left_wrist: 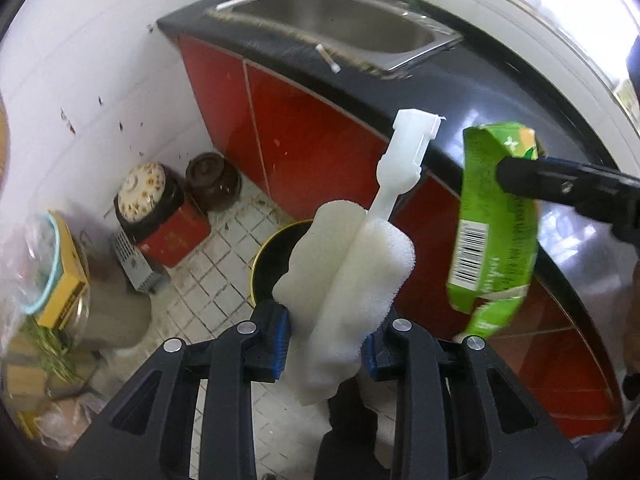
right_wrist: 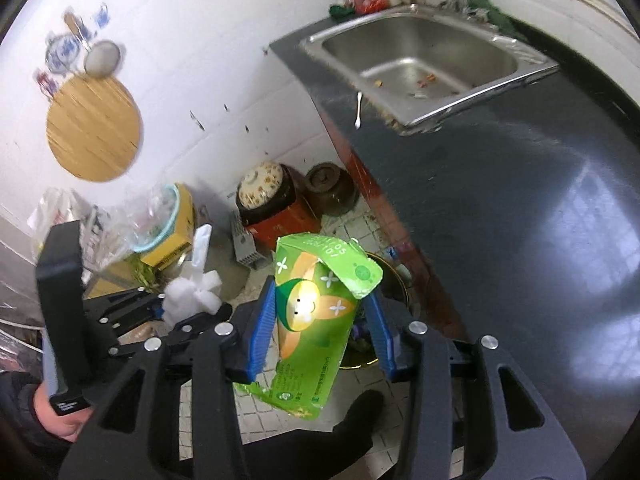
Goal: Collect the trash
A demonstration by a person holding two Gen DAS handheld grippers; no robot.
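Sponge brush (left_wrist: 352, 280) and green carton (right_wrist: 316, 320) gripped over the bin (left_wrist: 276, 256).
Centre both above its opening before the fingers part.

Both wrist views look steeply down, sharing the sink (left_wrist: 340, 20) corner

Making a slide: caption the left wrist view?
Left hand-held gripper clamps white sponge brush above floor bin.
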